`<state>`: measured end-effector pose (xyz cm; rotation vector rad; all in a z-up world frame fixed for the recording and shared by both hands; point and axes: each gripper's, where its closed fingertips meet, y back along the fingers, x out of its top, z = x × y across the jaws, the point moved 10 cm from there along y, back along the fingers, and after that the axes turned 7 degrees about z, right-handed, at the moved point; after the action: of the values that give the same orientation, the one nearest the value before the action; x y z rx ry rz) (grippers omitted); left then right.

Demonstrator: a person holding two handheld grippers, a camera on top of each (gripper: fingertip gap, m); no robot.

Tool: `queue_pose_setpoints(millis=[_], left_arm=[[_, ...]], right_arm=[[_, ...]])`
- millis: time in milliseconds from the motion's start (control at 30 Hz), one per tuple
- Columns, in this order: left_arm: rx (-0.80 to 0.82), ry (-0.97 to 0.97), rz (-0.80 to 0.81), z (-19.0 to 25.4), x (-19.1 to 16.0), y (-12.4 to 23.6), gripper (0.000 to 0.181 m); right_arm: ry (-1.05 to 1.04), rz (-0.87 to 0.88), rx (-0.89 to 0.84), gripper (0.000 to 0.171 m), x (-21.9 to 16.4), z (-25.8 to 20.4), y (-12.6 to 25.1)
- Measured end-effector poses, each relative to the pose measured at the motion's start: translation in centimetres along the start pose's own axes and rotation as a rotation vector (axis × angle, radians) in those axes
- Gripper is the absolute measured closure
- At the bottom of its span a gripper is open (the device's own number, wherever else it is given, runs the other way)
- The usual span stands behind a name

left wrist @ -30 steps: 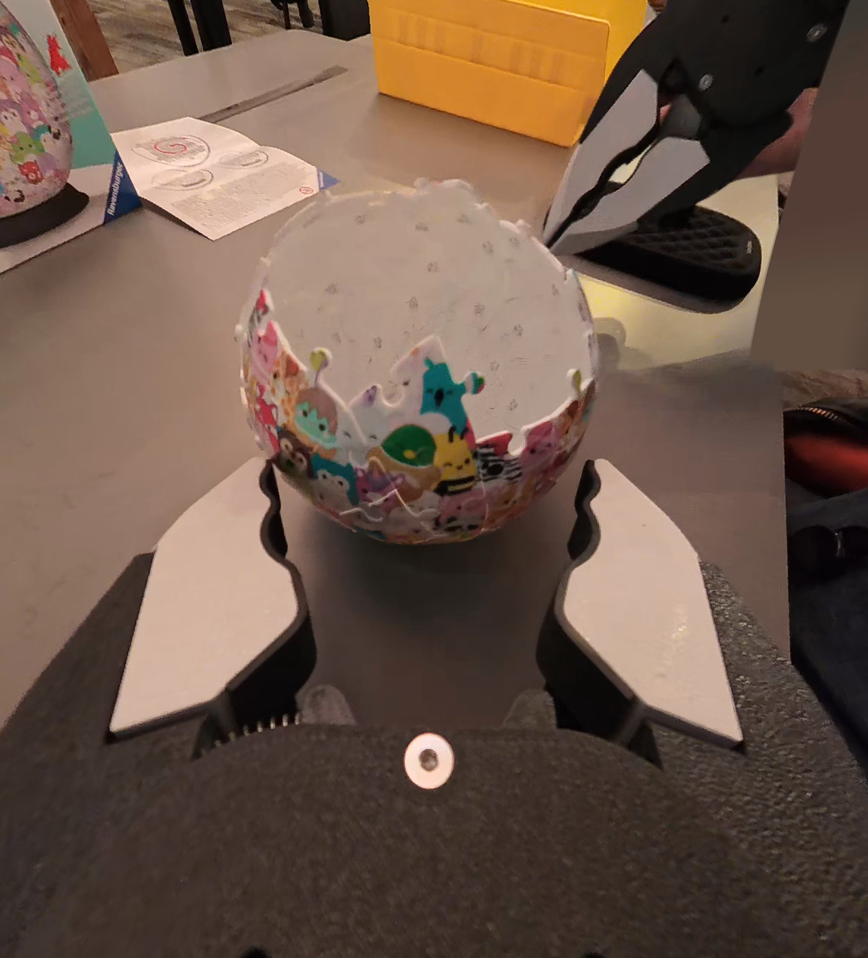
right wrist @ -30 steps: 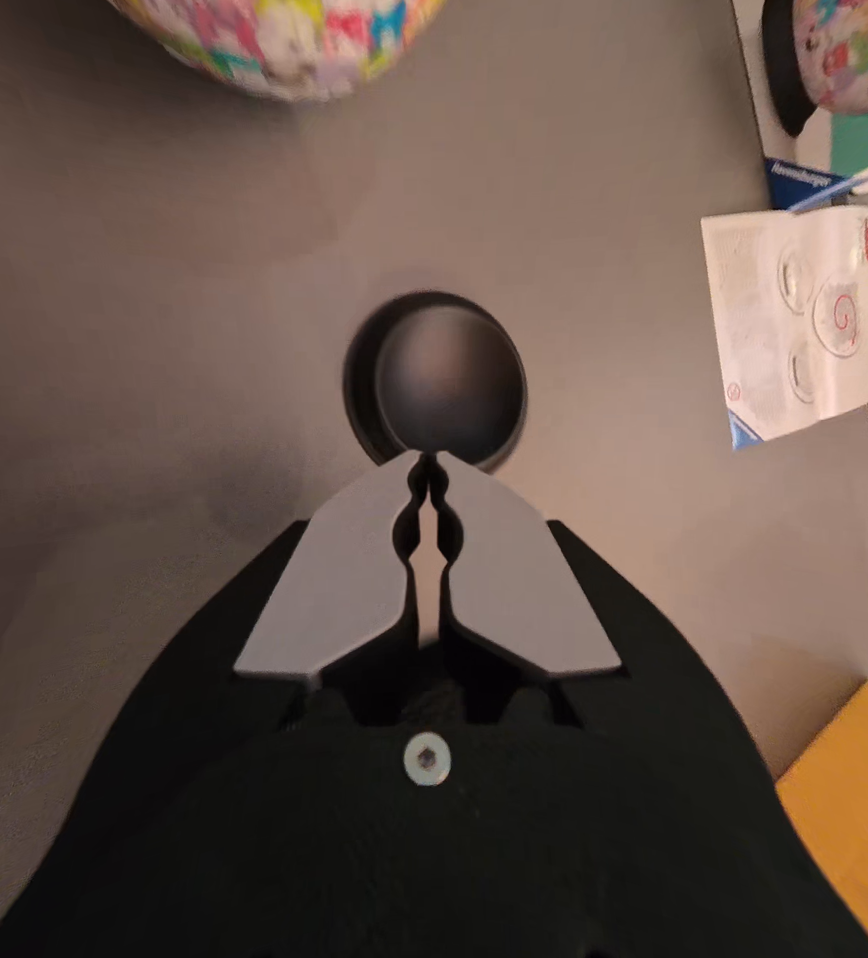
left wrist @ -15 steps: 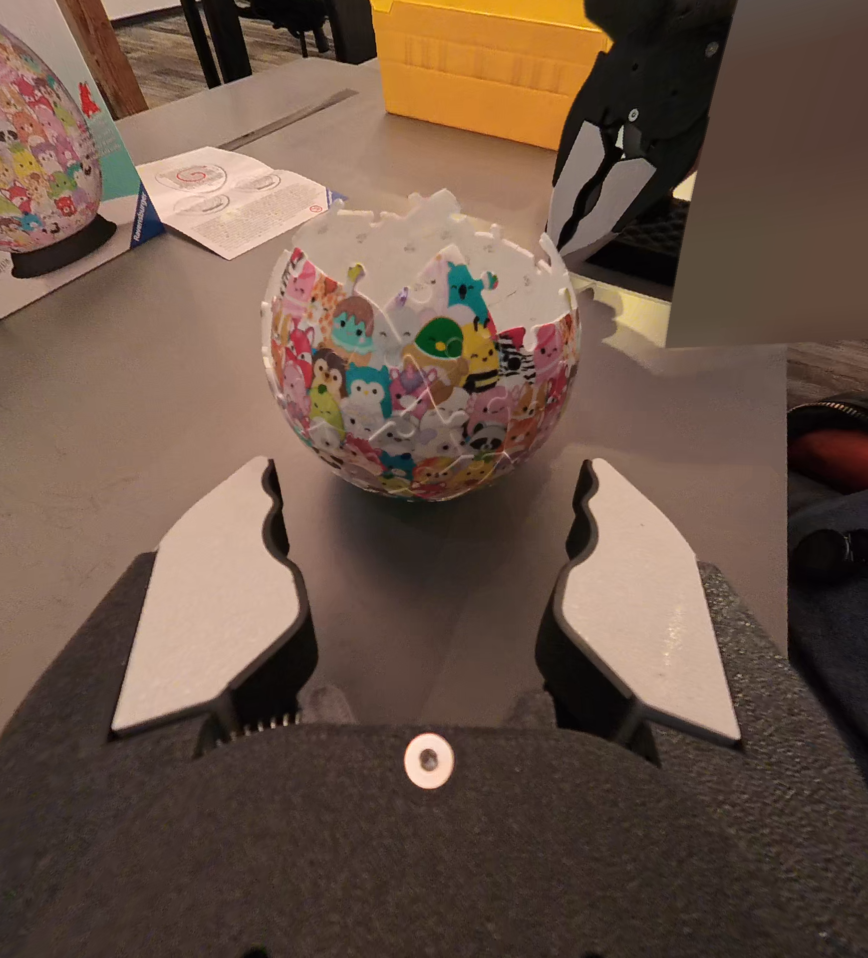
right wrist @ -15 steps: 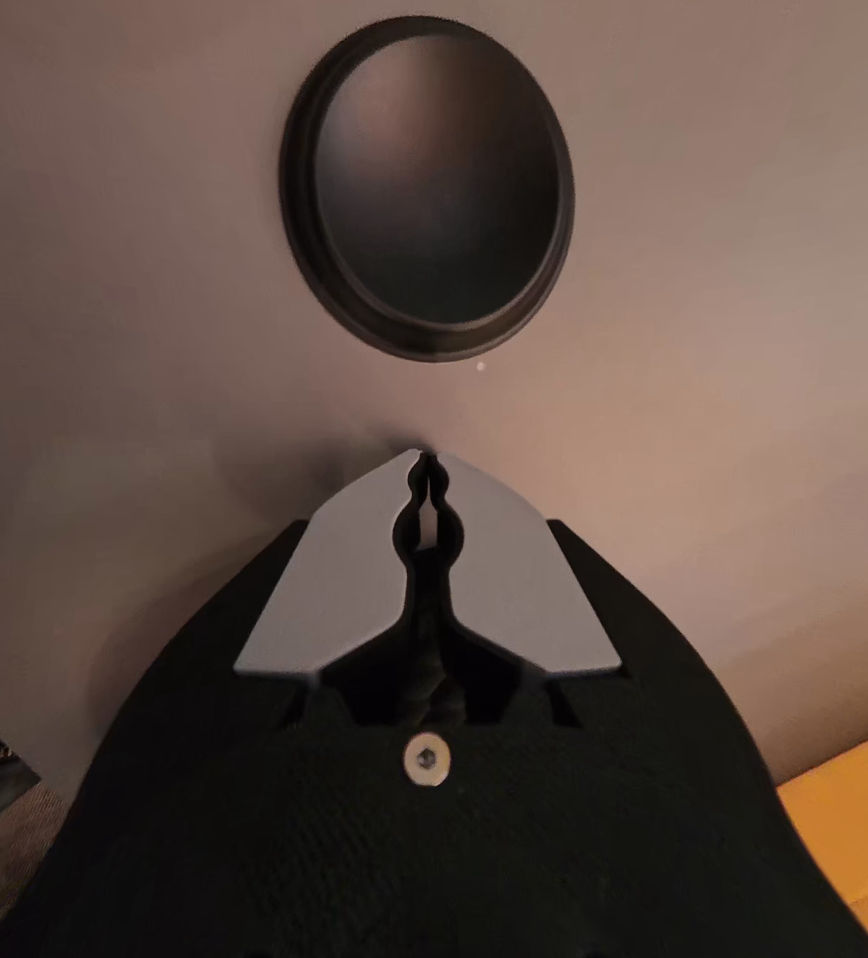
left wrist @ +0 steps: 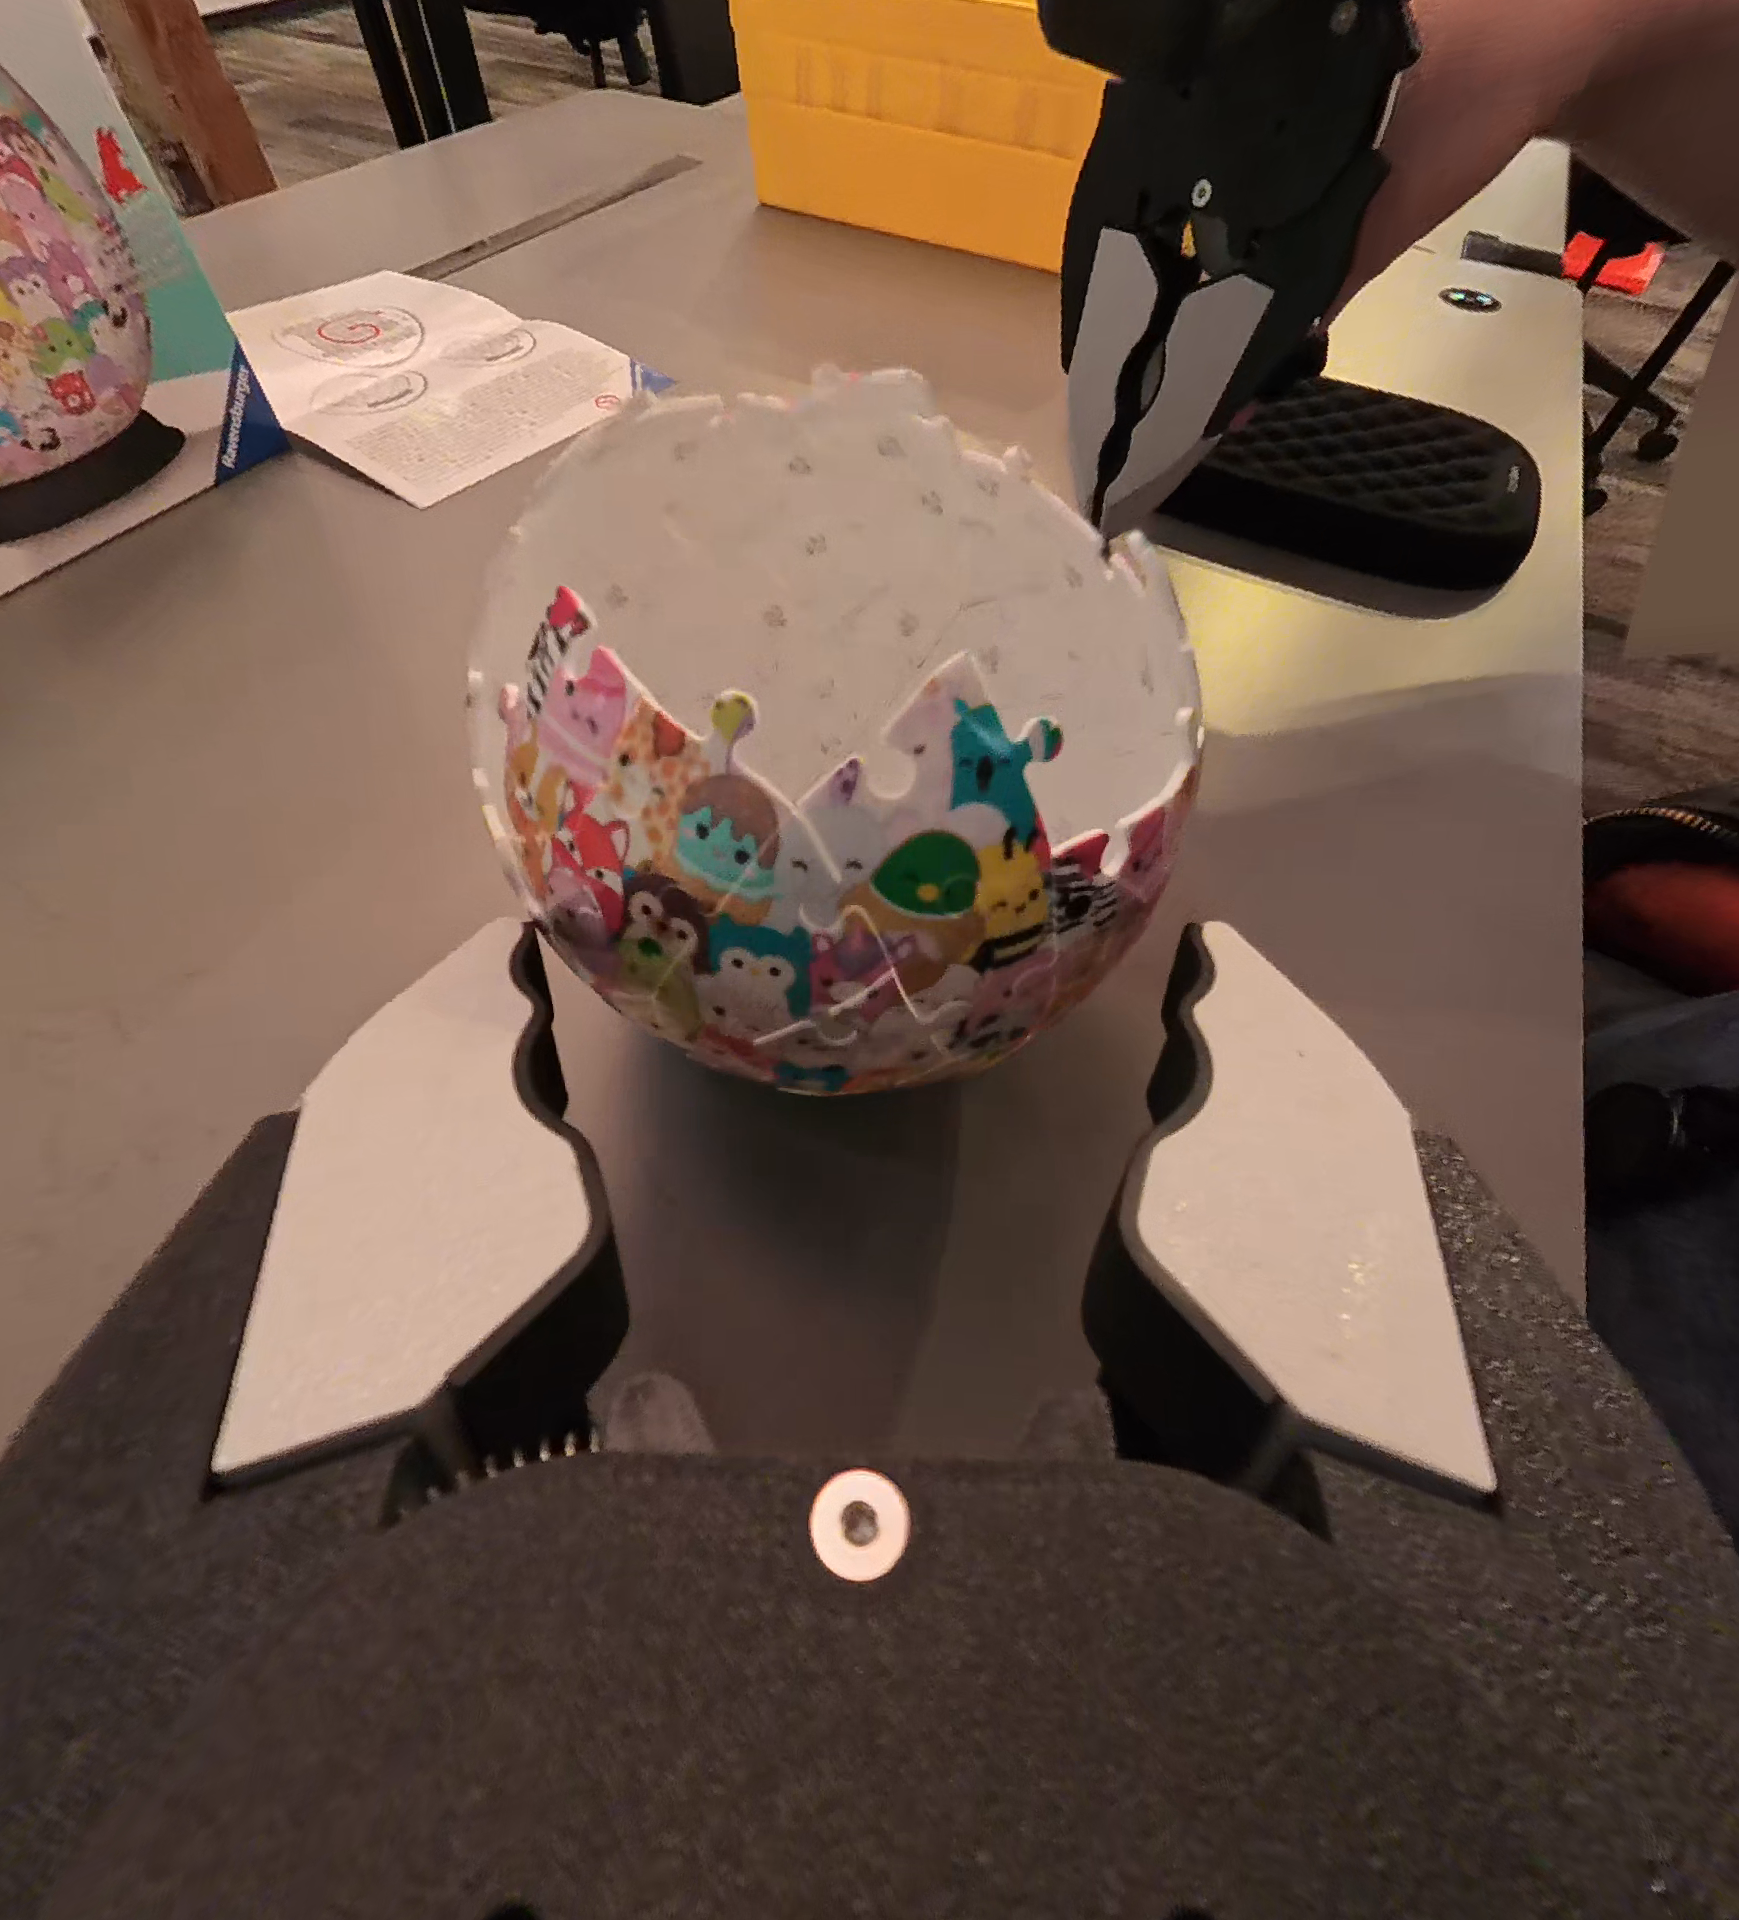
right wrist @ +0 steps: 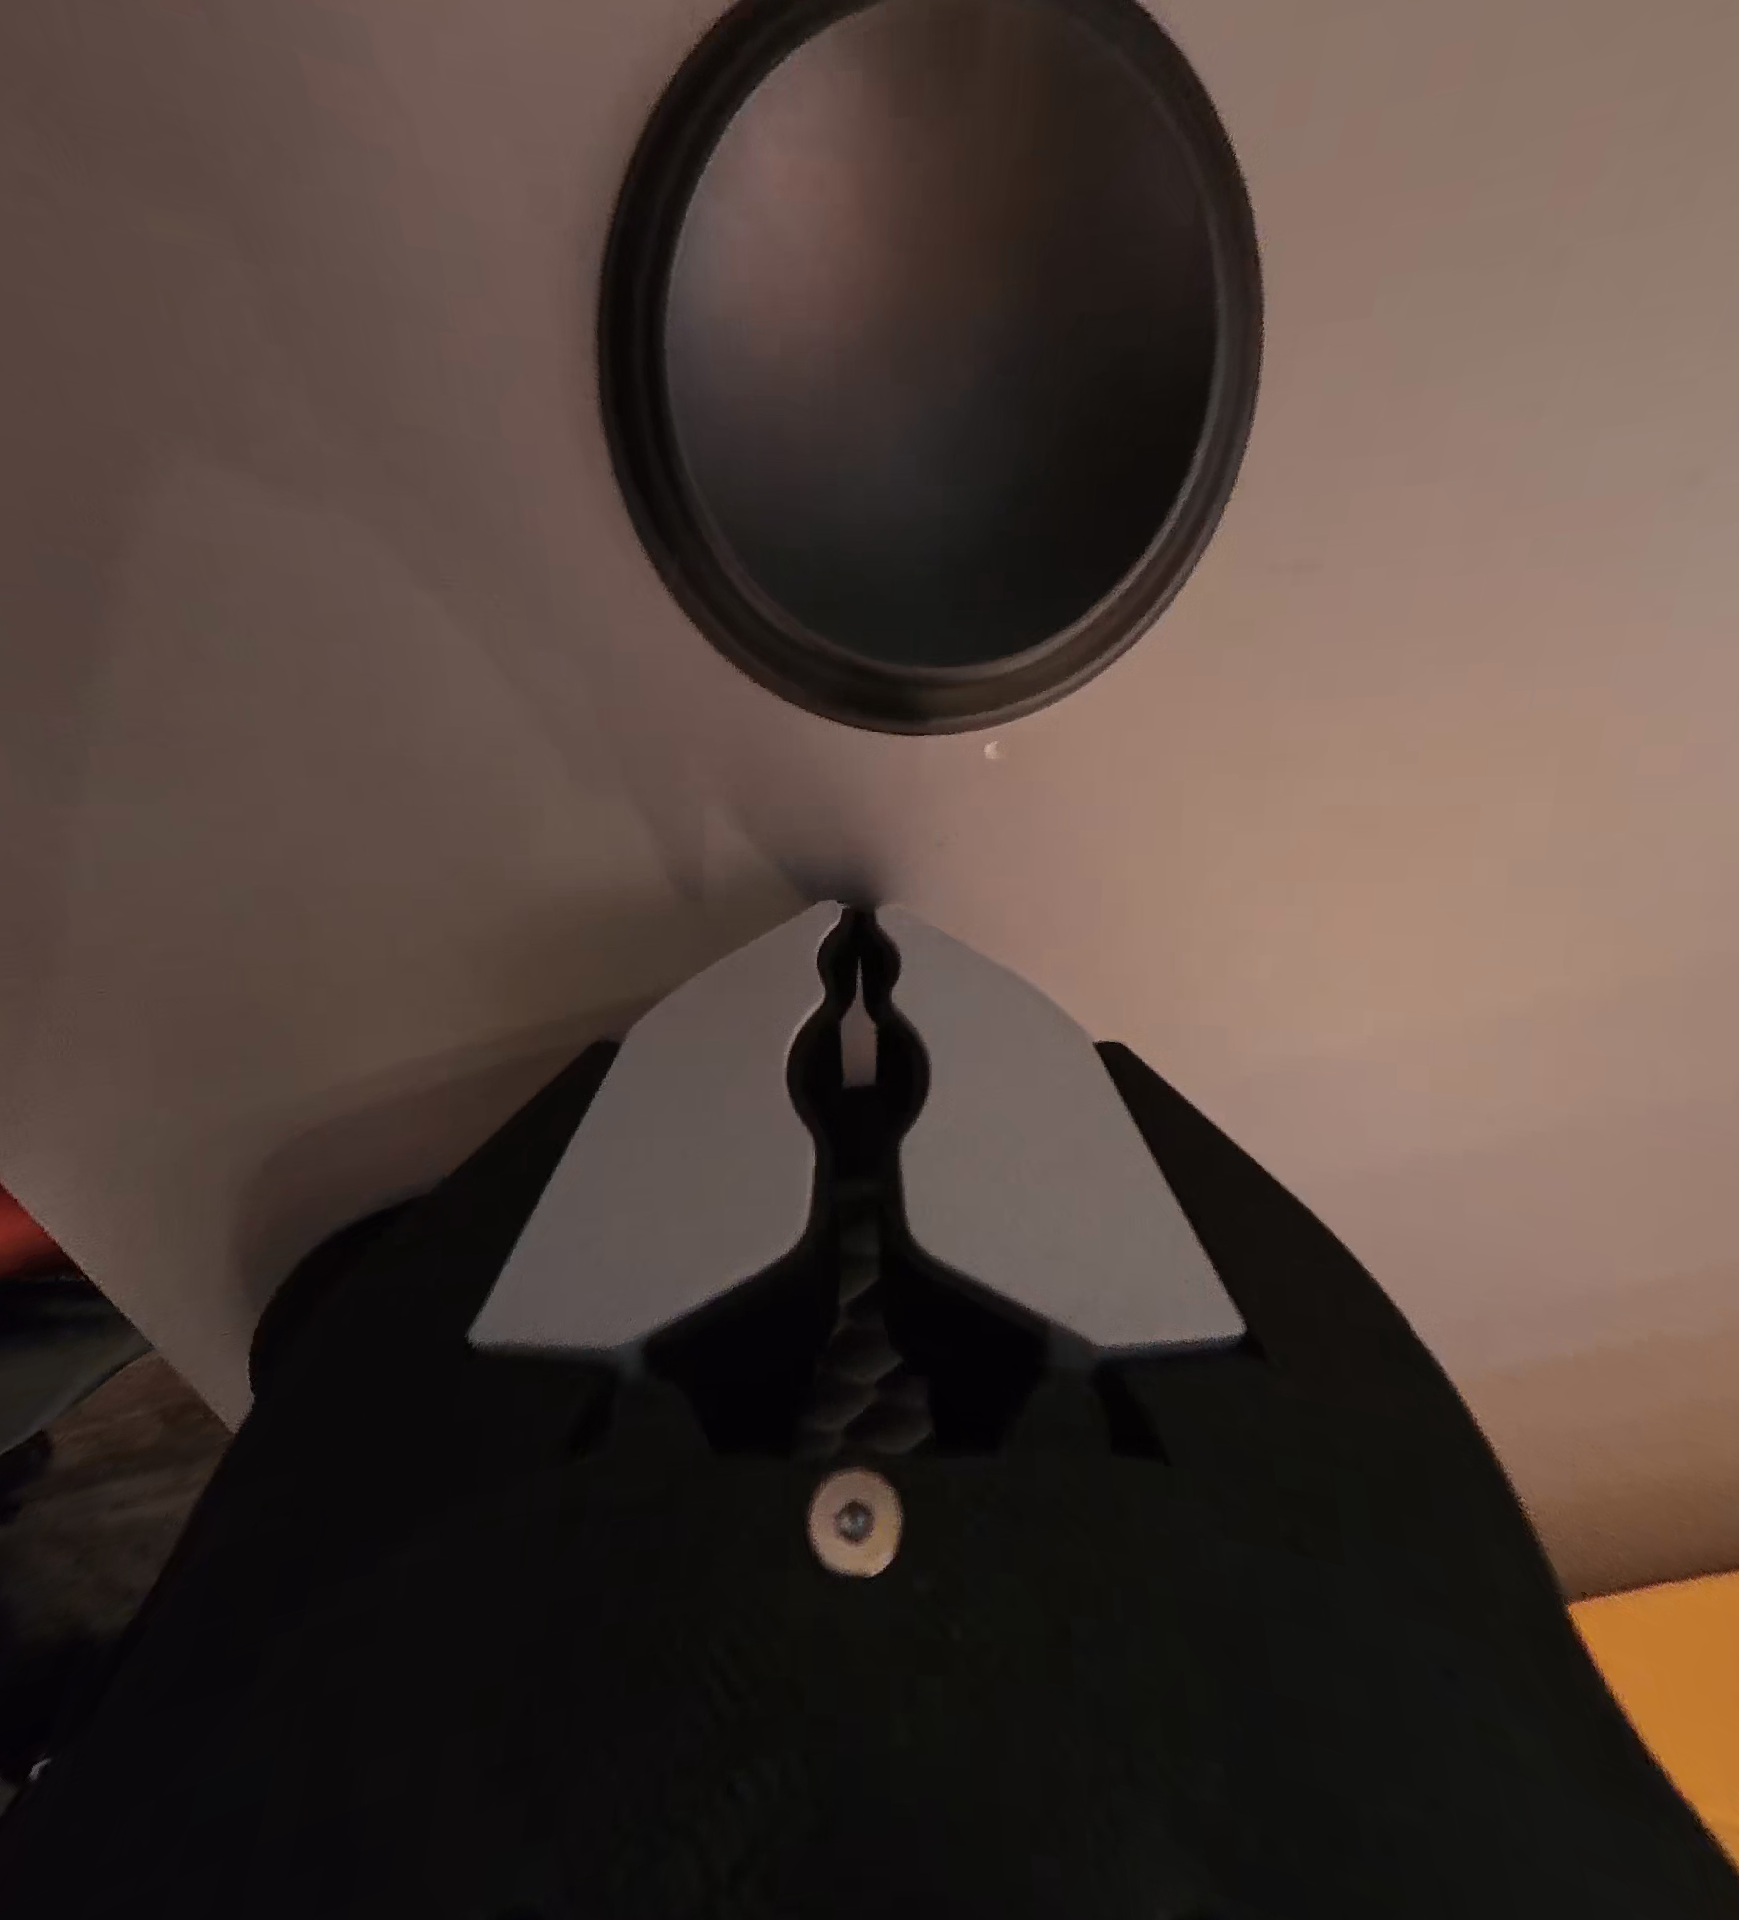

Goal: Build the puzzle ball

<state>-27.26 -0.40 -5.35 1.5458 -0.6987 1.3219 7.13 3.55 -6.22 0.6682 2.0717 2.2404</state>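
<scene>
Half-made puzzle ball on a grey table, with two grippers near it.

The ball (left wrist: 834, 748) sits in the middle of the left view, open side up and white inside. The left gripper (left wrist: 854, 997) is low in that frame, jaws wide open, one on each side of the ball's bottom. The right gripper (left wrist: 1114, 509), upper right, has its jaws closed, tip at the ball's rim. In its own view it points down at the table (right wrist: 273, 623), below a black round stand (right wrist: 932, 353).
</scene>
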Motion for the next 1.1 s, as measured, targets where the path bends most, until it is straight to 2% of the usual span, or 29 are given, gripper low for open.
queue_pose_setpoints(millis=[200,333,500,633,800,867,967,1100], left_arm=[[-0.028,-0.023,-0.029,-0.5,1.0,-0.9,0.071],[0.009,-0.048,-0.084,-0.9,0.8,-0.8,0.071],[0.077,0.084,-0.009,-0.2,0.0,0.9,0.075],[0.152,0.161,-0.008,1.3,-0.5,0.9,0.065],[0.202,0.297,-0.024,2.2,-1.0,-0.4,0.060],[0.248,0.299,-0.034,2.4,-1.1,-0.9,0.059],[0.314,0.267,-0.068,2.3,-1.3,-1.6,0.058],[0.334,0.272,-0.063,1.6,-1.1,-1.5,0.061]], right_arm=[[0.065,0.056,-0.014,0.169,-0.5,-0.2,0.1],[0.077,0.073,-0.026,0.170,-0.6,-0.3,0.1],[0.077,0.057,-0.013,0.169,-0.5,-0.5,0.2],[0.099,0.229,0.008,0.168,1.2,-0.6,1.8],[0.246,0.485,-0.045,0.142,5.6,0.2,4.2],[0.351,0.519,-0.038,0.132,7.1,0.6,4.1],[0.454,0.562,-0.007,0.126,9.1,1.4,3.0],[0.535,0.501,0.028,0.123,10.6,2.6,1.3]])
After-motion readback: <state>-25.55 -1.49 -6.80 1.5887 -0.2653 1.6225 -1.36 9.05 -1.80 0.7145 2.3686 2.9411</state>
